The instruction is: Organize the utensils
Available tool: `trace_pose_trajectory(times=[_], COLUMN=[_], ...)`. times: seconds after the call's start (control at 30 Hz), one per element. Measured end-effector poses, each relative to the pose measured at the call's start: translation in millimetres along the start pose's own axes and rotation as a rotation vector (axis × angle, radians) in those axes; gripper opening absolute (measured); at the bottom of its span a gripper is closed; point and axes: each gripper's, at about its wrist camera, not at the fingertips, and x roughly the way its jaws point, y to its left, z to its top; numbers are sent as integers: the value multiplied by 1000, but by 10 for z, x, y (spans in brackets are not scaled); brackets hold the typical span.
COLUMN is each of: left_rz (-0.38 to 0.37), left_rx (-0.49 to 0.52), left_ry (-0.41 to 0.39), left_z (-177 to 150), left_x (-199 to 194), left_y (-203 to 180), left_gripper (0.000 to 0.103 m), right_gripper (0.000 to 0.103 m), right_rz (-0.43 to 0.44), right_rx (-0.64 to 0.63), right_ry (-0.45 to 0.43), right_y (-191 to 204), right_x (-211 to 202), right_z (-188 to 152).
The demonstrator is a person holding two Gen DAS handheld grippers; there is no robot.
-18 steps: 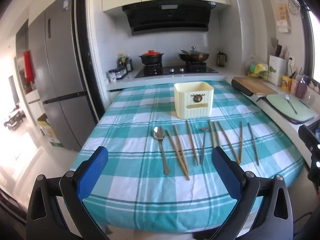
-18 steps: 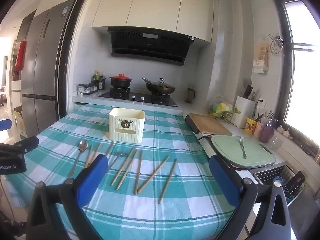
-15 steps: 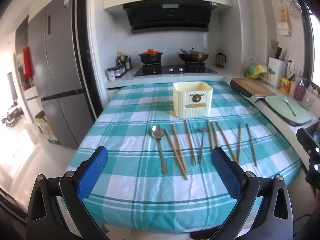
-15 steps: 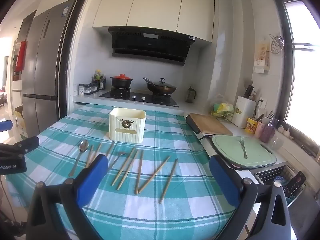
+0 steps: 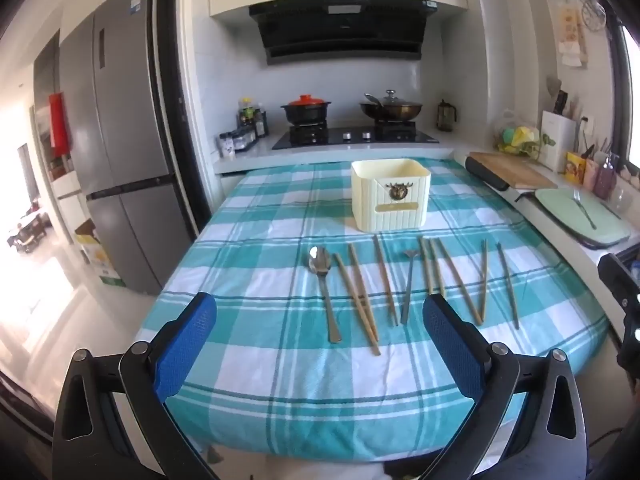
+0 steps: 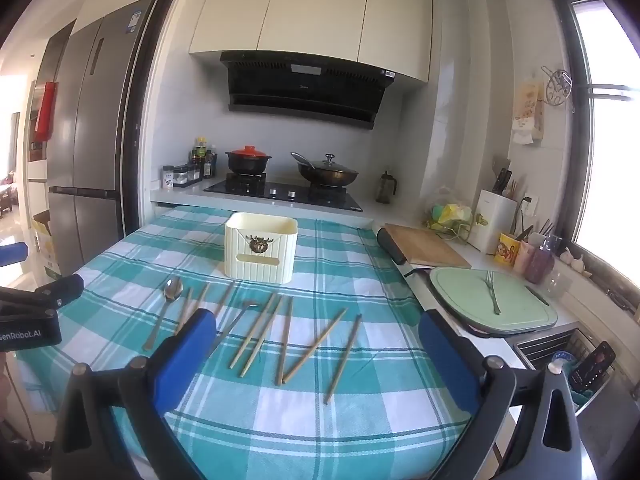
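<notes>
On a teal checked tablecloth (image 5: 280, 368), chopsticks (image 5: 362, 300), spoon (image 5: 322, 280), cream holder (image 5: 390, 196), both grippers wide open, empty, stove (image 5: 354, 136) behind.

Holder (image 5: 391, 196) interior hidden — chopstick (image 6: 201, 307) behind right tool (image 6: 316, 344)

Home kitchen: gas hob (image 5: 354, 135) with pots, range hood (image 6: 304, 90), fridge (image 5: 116, 136).

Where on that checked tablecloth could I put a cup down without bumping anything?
Free patches: the near strip of tablecloth between the utensil row and the table's front edge, the left side beyond the spoon, and either side of the cream holder. Crowded: the middle band, where the spoon, the chopsticks and a smaller spoon lie close together.
</notes>
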Motion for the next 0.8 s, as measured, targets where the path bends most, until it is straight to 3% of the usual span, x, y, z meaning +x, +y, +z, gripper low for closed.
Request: trace_pose_trajectory(times=[0.57,0.8], left_rz=[-52,-32], left_rx=[-17,-36], left_ry=[27,-2], left_z=[-37,-42], left_x=[33,-41], left_y=[4,29], left_gripper=[103,103], right_gripper=[103,103], right_rz=[-63,-67], right_rx=[29,38], right_ry=[50,47], right_y=[-3,-39], right_x=[63,39], right_z=[-20,-33])
